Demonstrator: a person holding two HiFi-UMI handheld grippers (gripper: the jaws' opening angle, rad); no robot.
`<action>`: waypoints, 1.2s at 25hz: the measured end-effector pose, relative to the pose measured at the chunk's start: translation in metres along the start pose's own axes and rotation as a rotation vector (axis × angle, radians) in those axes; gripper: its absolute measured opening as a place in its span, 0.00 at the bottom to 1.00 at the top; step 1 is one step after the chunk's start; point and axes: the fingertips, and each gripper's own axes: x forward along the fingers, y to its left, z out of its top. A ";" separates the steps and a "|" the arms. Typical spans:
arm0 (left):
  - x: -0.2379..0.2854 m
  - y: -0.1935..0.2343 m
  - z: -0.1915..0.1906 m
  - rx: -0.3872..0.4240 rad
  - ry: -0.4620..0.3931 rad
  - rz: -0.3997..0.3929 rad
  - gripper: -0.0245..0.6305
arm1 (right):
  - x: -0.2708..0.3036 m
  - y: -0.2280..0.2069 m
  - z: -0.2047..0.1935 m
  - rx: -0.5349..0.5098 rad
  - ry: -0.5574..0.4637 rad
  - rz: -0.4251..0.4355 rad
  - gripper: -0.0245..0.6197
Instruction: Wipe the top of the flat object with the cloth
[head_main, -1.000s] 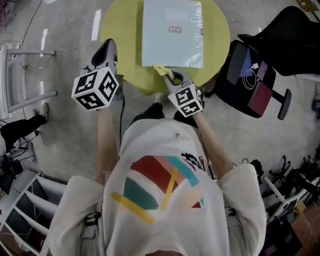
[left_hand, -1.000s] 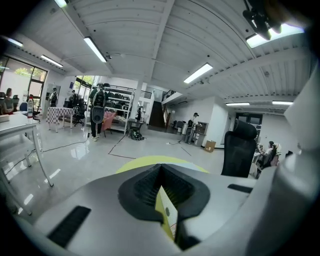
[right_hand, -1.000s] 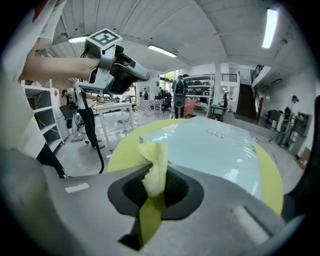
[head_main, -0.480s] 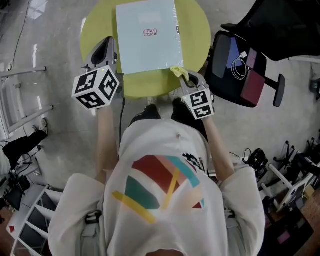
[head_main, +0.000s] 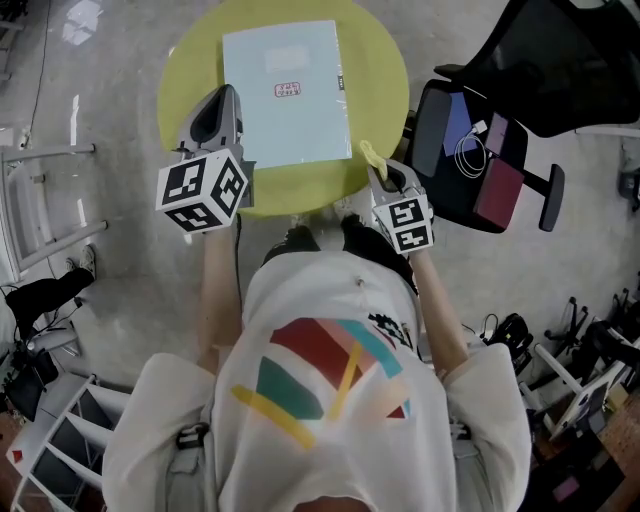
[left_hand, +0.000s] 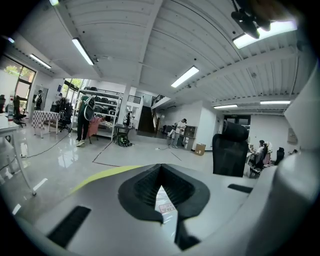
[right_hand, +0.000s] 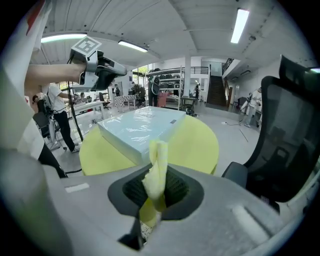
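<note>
Cloth — a yellow strip — stands pinched upright in the right gripper, at the near right rim of the round table. Just beyond it is a near corner of the pale flat object, which lies mid-table with bare yellow margin on both sides. The left gripper, jaws together and empty, hovers at its left edge — an office chair crowds the table's right.

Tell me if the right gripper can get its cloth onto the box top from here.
Probably yes. The right gripper, shut on the yellow cloth, sits by the box's near right corner, only bare table between. The left gripper is at the box's left edge, clear of that path.
</note>
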 end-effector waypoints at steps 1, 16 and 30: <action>0.000 -0.002 0.003 -0.004 -0.010 0.004 0.06 | -0.002 -0.006 0.000 0.008 -0.005 -0.008 0.08; -0.033 -0.026 0.095 0.042 -0.243 0.106 0.06 | -0.024 -0.062 0.254 -0.108 -0.405 -0.159 0.08; -0.093 -0.053 0.157 0.196 -0.462 0.157 0.06 | -0.112 0.050 0.356 -0.124 -0.755 0.040 0.08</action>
